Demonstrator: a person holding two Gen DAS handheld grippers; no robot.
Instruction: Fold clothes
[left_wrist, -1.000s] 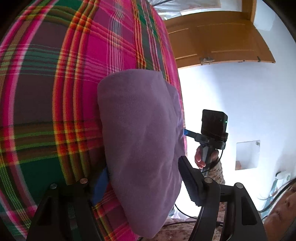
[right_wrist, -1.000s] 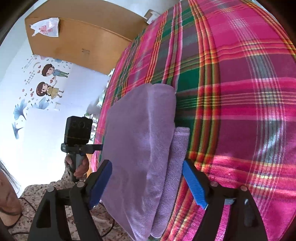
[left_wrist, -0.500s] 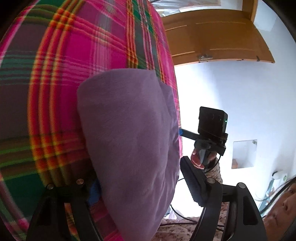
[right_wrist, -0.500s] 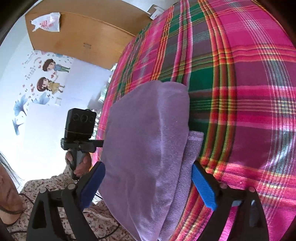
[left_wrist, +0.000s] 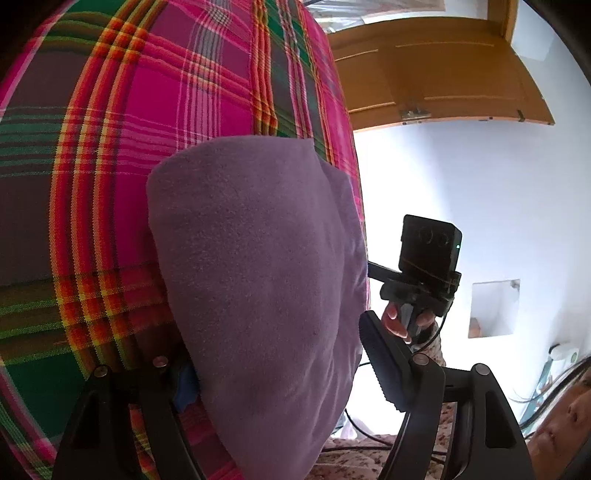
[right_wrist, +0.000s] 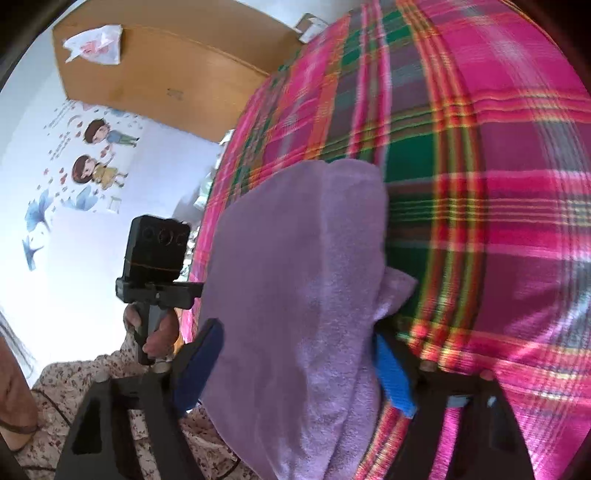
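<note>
my left gripper (left_wrist: 284, 376) has its black fingers spread wide around the near end of the folded soft lilac fleece garment (left_wrist: 266, 288), one finger on each side, not pinching it. my right gripper (right_wrist: 295, 363), with blue pads (right_wrist: 393, 376), also straddles the garment's (right_wrist: 295, 295) near end with its jaws apart; its right pad lies against the cloth's edge. the garment lies along the edge of a bed with a pink, green and orange plaid sheet (left_wrist: 129, 129), running toward 12 o'clock. at 3 o'clock in the left view my right hand (left_wrist: 404, 321) grips its handle. a wooden door (left_wrist: 436, 70) shows at 1 o'clock.
</note>
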